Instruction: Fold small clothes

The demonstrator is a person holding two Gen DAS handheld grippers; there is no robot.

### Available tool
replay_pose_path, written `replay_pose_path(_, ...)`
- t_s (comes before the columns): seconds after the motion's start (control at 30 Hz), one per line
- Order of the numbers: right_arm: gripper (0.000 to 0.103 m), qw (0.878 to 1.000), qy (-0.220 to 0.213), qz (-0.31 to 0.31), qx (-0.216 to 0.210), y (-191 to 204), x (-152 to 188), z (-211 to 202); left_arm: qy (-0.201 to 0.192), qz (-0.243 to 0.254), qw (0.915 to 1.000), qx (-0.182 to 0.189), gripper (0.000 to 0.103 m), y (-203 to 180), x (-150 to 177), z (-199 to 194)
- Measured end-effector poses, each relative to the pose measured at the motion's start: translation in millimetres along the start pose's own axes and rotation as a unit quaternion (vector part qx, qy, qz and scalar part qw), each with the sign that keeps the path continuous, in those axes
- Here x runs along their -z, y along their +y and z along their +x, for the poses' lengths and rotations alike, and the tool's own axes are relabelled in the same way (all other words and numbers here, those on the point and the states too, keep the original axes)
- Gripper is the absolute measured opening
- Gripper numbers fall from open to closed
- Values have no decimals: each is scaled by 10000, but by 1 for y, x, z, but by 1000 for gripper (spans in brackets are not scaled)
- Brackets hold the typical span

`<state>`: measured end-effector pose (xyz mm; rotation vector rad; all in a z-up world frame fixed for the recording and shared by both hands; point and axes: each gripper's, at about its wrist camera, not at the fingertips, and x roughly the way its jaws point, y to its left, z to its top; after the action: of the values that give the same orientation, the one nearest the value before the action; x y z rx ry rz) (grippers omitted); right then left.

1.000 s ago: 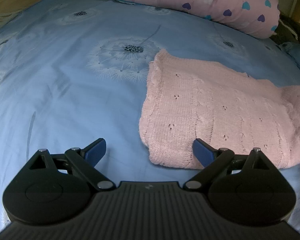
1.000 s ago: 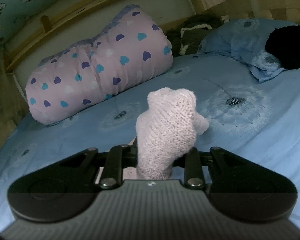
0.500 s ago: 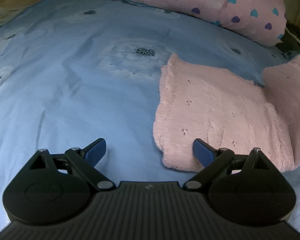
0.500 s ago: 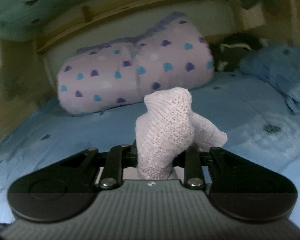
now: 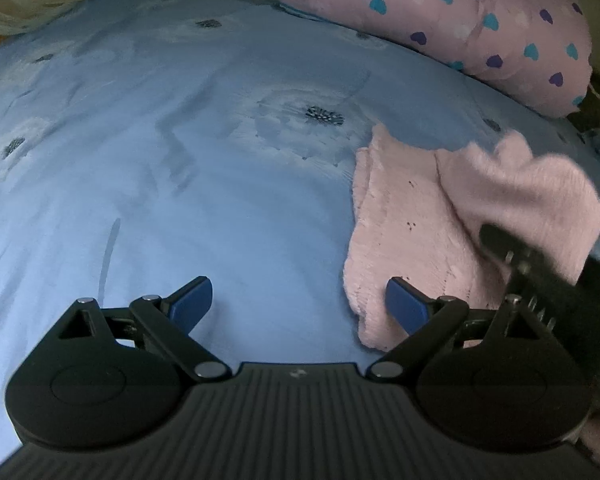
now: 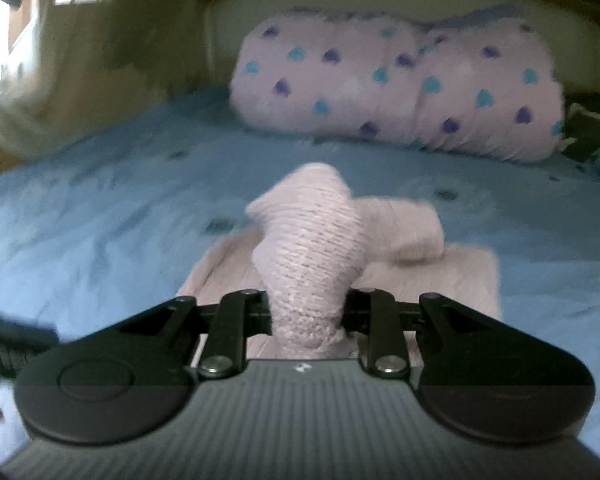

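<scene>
Blue bedding printed with dandelion heads [image 5: 188, 168] covers the bed we are working on, and a pink roll of heart-spotted quilt [image 5: 480, 28] lies along its head edge. Our pink knitted garment [image 5: 396, 240] rests flat on the sheet toward the right side of the bed, its long axis running away from us toward the quilt. Our right gripper [image 6: 308, 316] is clamped on a bunched sleeve or corner of that garment [image 6: 312, 248], lifted clear of the sheet and held above the flat part, so the fold is under way but not yet laid. Our left gripper [image 5: 300, 304] hangs spread wide with nothing between its blue pads [image 5: 190, 300], just above the sheet; the garment's near edge lies at its right pad. The right hand is plainly the nearer one to the work. We judge the coming move to be carrying the lifted part across the garment's long axis and setting it down flat.
</scene>
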<state>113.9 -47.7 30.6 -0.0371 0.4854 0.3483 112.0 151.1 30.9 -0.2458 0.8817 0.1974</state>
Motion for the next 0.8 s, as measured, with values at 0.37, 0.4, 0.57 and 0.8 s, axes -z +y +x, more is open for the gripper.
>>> replay_pose_path(0.37, 55, 9959, 112, 334, -829, -8, 8, -26, -93, 43, 9999, 10, 96, -2, 1, -5)
replay_pose_path(0.4, 54, 9956, 109, 341, -870, -9, 9, -31, -123, 60, 9999, 15, 96, -4, 3, -6)
replay_pose_path(0.57, 55, 9941, 27, 464, -983, -24, 9, -57, -287, 74, 9992, 271, 96, -12, 3, -18)
replay_pose_path(0.8, 59, 9951, -133, 572, -800, -57, 7, -85, -719, 68, 9948, 715, 97, -30, -11, -47)
